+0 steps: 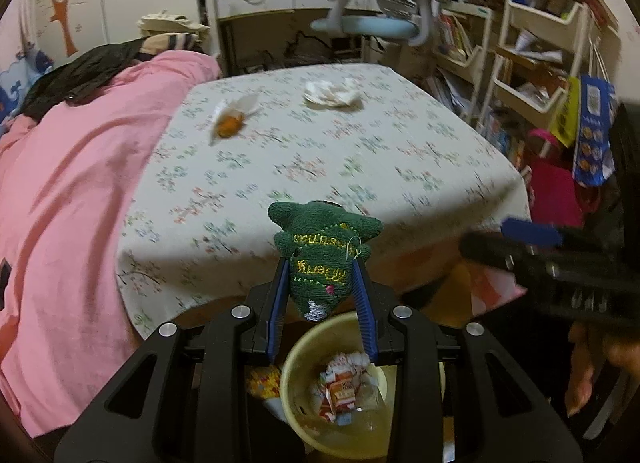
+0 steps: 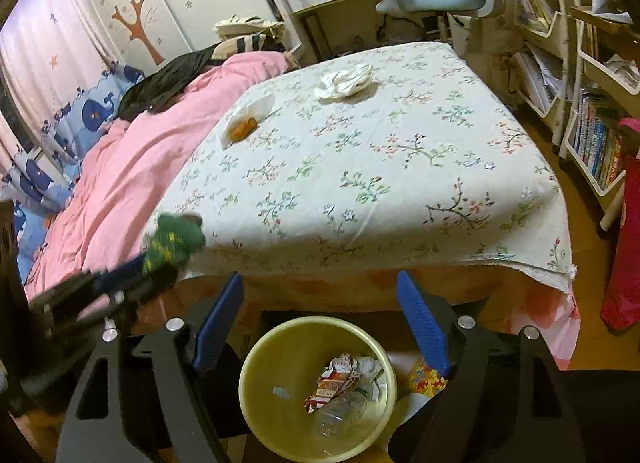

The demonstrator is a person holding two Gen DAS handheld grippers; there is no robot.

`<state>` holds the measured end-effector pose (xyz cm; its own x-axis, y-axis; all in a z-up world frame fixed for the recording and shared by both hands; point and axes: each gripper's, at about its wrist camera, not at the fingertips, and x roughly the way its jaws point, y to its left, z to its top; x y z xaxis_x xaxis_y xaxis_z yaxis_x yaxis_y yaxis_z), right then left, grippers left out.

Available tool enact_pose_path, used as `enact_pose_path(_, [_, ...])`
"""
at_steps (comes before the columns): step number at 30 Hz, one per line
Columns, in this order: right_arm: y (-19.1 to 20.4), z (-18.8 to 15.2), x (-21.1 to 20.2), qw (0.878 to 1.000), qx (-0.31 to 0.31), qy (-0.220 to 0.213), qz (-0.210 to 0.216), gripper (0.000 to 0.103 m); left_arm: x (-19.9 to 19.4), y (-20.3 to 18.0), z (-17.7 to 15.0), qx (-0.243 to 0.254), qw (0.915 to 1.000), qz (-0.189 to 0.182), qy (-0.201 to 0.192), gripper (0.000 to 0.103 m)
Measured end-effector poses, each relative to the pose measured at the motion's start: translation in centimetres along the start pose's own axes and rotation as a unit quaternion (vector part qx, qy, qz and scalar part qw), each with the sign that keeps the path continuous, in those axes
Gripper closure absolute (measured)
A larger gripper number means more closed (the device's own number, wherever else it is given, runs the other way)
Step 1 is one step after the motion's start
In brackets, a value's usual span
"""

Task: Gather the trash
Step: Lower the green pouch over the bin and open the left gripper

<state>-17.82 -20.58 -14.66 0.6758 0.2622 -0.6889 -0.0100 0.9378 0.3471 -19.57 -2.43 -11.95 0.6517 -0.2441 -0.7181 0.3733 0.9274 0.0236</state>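
nearest the lens, the left gripper (image 1: 322, 263) has its blue jaws clamped on a green stuffed toy (image 1: 322, 251), pinching its narrow lower part from both sides, and it hangs just above the yellow bin (image 1: 296, 395), which already holds crumpled wrappers (image 1: 340, 383) and a clear plastic bottle (image 2: 340, 409). that toy's long axis runs along the fingers, away from the camera: its wide green end points out toward the table (image 1: 320, 151), the embroidered tip points back down at the bin, and the yellow stitched lettering reads upside down. one risk, as i judge it, is that the toy sits close over the near rim rather than the middle, so a release from here might land it on the rim or on the floor beside the bin; another is that the soft cloth catches on the ribbed pads and clings instead of dropping. right gripper (image 2: 320, 327) has its jaws spread wide with nothing between them, poised above the same bin, and it shows at the right edge of the left view, near enough that the two tools could knock together if both crowd the opening. two pieces remain on the flowered cloth at the far side, well apart from the bin: a white wrapper with something orange in it (image 2: 246, 123) near the pink blanket (image 2: 120, 183), and a crumpled white tissue (image 2: 346, 81) further back
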Motion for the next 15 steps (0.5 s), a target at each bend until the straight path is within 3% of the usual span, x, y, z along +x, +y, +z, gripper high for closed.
enact_pose_path(9, [-0.6,0.3,-0.9,1.0,0.012,-0.022,-0.006,0.026,0.5,-3.0,-2.1,0.053,0.9974,-0.025,0.042,0.072])
enact_pose_path(15, [-1.2,0.5,-1.3,0.999,0.026,-0.034,-0.011,0.024,0.9,-4.0,-2.7,0.067,0.9955,-0.032,0.059,0.062])
